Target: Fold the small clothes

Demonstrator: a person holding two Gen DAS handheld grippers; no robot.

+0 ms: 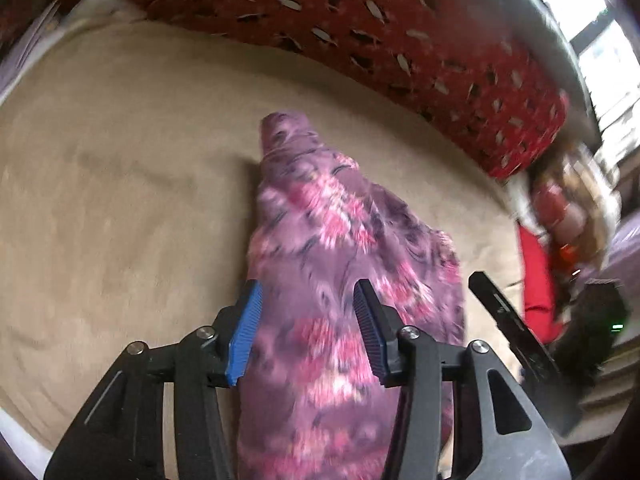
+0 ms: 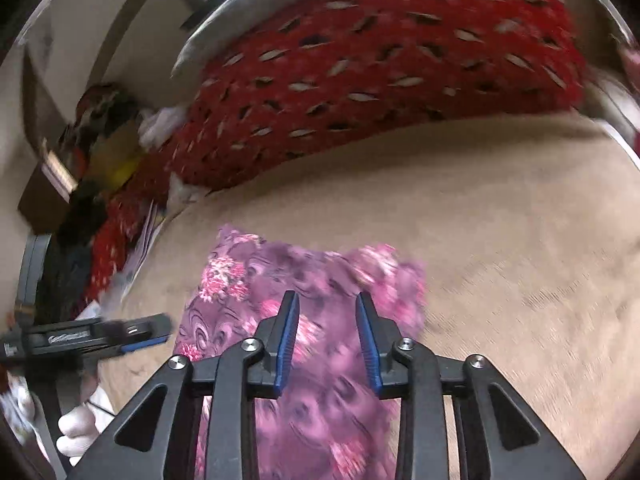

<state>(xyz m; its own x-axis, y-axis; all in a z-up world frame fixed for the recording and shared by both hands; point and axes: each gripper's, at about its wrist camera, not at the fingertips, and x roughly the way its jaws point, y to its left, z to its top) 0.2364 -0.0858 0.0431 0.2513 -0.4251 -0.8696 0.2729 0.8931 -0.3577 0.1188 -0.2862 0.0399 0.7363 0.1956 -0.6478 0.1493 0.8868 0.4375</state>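
A small purple garment with a pink flower print lies on a beige blanket, bunched into a long narrow shape. My left gripper is open and hovers over its near part, with cloth showing between the fingers. In the right wrist view the garment lies flatter. My right gripper is open above it. Neither holds the cloth. The right gripper also shows at the right edge of the left wrist view, and the left gripper at the left of the right wrist view.
A red pillow with a leaf pattern runs along the far side of the beige blanket. A heap of mixed clothes sits at the far left of the right wrist view. A red cloth lies past the blanket's right edge.
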